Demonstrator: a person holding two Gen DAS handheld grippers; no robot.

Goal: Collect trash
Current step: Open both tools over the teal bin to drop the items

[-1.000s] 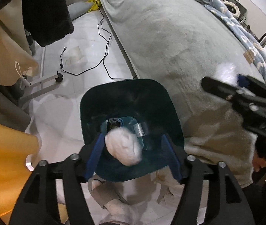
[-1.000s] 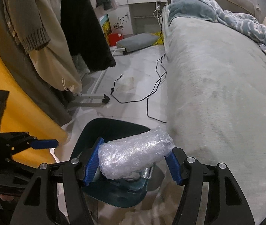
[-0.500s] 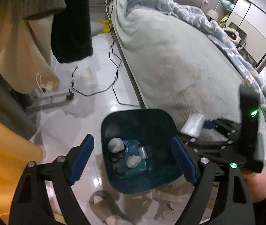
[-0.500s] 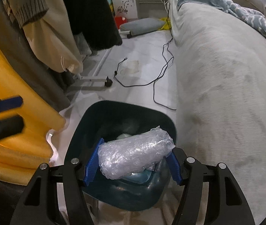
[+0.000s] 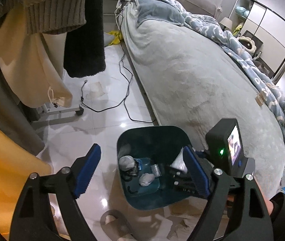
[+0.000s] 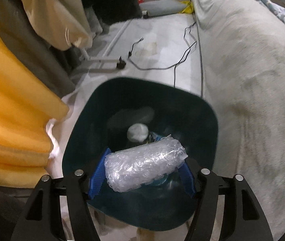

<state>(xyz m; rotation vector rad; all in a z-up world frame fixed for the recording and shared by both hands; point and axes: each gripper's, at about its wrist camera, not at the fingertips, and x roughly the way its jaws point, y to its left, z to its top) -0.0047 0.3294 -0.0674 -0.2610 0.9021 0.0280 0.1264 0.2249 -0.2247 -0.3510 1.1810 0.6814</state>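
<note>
A dark teal trash bin [image 5: 152, 129] [image 6: 142, 80] stands on the floor beside the bed. Inside lie crumpled white wads [image 5: 126, 161] [image 6: 137, 132] and other scraps. My left gripper [image 5: 140, 148] hangs above the bin's left side; its jaws stand wide, closing a little, with nothing between them. My right gripper [image 6: 144, 164] points steeply down into the bin's mouth with a roll of bubble wrap [image 6: 145, 166] between its blue pads. Its jaws are opening, and both pads still touch the roll's ends. In the left wrist view the right gripper [image 5: 182, 172] leans over the bin's right rim.
A grey-covered bed [image 5: 192, 80] runs along the bin's right. A black cable [image 5: 126, 92] trails over the tiled floor. Hanging clothes [image 5: 84, 30] on a wheeled rack [image 5: 62, 114] and yellow fabric [image 5: 1, 156] crowd the left. A slipper [image 5: 114, 221] and paper scraps [image 5: 180, 221] lie near the bin.
My left gripper let a white wad fall into the bin, opened wide and rose away. My right gripper brought the bubble wrap roll down over the bin's mouth.
</note>
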